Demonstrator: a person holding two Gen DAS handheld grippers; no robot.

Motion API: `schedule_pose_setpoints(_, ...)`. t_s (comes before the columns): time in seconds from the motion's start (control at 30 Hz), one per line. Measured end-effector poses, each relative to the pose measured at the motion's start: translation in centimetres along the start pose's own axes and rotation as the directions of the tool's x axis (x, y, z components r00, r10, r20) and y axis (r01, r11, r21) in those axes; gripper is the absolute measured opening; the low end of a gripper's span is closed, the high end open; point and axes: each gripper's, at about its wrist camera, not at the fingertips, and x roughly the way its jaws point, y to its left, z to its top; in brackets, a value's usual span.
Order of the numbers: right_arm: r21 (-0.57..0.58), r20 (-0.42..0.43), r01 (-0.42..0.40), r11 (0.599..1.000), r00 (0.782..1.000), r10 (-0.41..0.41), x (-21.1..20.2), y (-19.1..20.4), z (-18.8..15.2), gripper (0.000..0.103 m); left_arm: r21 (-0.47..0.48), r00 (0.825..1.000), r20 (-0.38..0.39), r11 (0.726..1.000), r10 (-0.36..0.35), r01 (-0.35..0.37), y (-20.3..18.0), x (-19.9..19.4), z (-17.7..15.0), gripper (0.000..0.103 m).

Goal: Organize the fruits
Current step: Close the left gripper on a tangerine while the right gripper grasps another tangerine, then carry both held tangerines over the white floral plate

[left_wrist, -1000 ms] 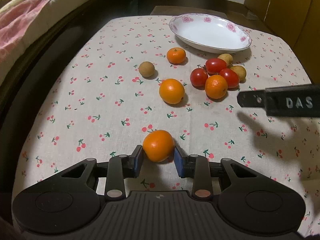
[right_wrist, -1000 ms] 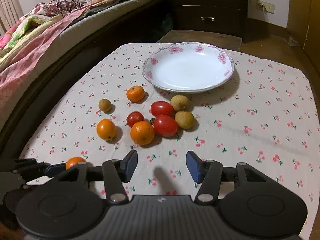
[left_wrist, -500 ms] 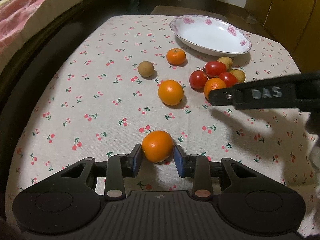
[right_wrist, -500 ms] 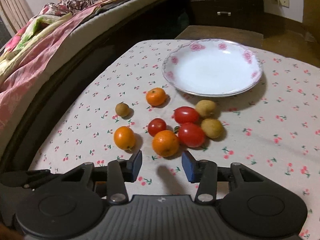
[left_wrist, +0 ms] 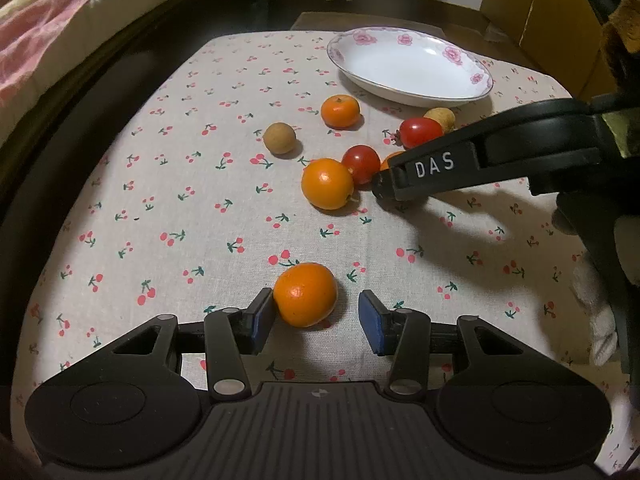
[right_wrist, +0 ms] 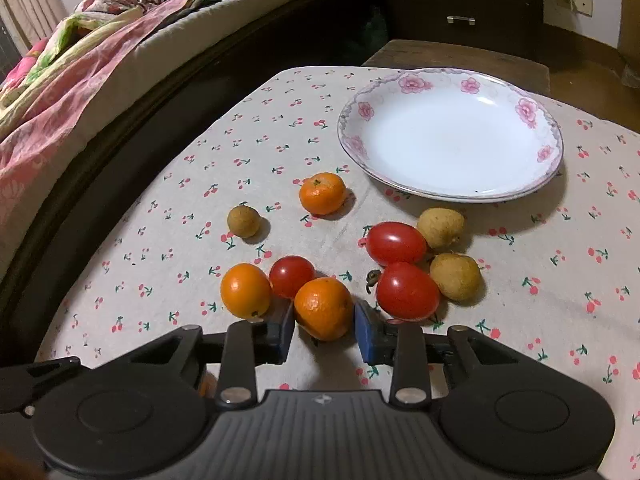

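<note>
My left gripper (left_wrist: 316, 322) is open; an orange (left_wrist: 305, 294) rests on the cloth between its jaws, touching the left pad only. My right gripper (right_wrist: 323, 330) is open with its blue pads on either side of an orange (right_wrist: 323, 308), with small gaps. Around it lie another orange (right_wrist: 245, 290), three red tomatoes (right_wrist: 291, 276) (right_wrist: 396, 242) (right_wrist: 407, 291), a smaller orange (right_wrist: 322, 193) and three brown longans (right_wrist: 243, 221). The white flowered plate (right_wrist: 520, 110) sits empty behind them. The right gripper also shows in the left wrist view (left_wrist: 432, 170).
A cherry-print tablecloth (left_wrist: 192, 184) covers the table. A bed with pink bedding (right_wrist: 72, 80) runs along the left. A dark dresser (right_wrist: 460, 4) stands behind the table. The table's left edge drops off into a dark gap.
My left gripper has opened and let go of its orange, which now rests on the cloth. My right gripper has moved forward until its pads flank the orange in the cluster.
</note>
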Motion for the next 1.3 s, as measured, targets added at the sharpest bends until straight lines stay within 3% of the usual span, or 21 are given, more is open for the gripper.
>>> schedule_pose_setpoints(0.4,0.008,0.003,-0.001,1.0,1.0,0.001,0.1,0.0,-0.1,0.033,0.008,1.0,0.002,1.0,0.003,-0.003,-0.2,0.0,-0.1,0.054)
schedule_pose_setpoints(0.5,0.001,0.014,-0.006,1.0,1.0,0.006,0.1,0.2,-0.3,0.039,0.009,1.0,0.002,1.0,0.0,0.0,-0.2,0.0,-0.1,0.055)
schedule_pose_setpoints(0.63,0.025,0.025,-0.069,0.997,0.997,0.068,0.1,0.0,-0.4,0.06,0.012,1.0,0.004,1.0,-0.002,0.002,-0.2,0.0,-0.1,0.055)
schedule_pose_setpoints(0.67,0.005,0.018,-0.066,0.998,0.998,0.066,0.1,0.2,-0.3,0.06,0.013,1.0,0.005,1.0,-0.001,0.001,-0.2,0.0,-0.2,0.055)
schedule_pose_setpoints(0.77,-0.048,0.006,-0.024,0.999,1.0,0.024,0.2,0.8,-0.3,0.053,0.014,1.0,0.006,1.0,-0.001,0.001,-0.2,-0.1,-0.2,0.055)
schedule_pose_setpoints(0.83,-0.052,0.009,0.03,0.998,1.0,-0.03,0.1,0.8,-0.2,0.032,0.014,1.0,0.005,1.0,-0.003,0.003,-0.1,-0.1,-0.2,0.055)
schedule_pose_setpoints(0.97,-0.028,0.007,0.02,0.999,1.0,-0.02,-0.3,0.1,-0.3,0.032,0.017,1.0,0.002,1.0,0.0,0.0,-0.2,-0.1,-0.2,0.053)
schedule_pose_setpoints(1.07,-0.035,-0.003,0.026,0.999,1.0,-0.026,-0.8,0.1,-0.7,0.032,0.02,1.0,0.002,1.0,-0.009,0.009,-0.3,-0.3,-0.2,0.041)
schedule_pose_setpoints(1.3,-0.031,-0.004,0.046,0.998,0.999,-0.046,-2.9,-0.7,-1.9,0.032,0.038,1.0,0.011,0.999,0.006,-0.006,-0.7,-0.4,-0.4,0.039)
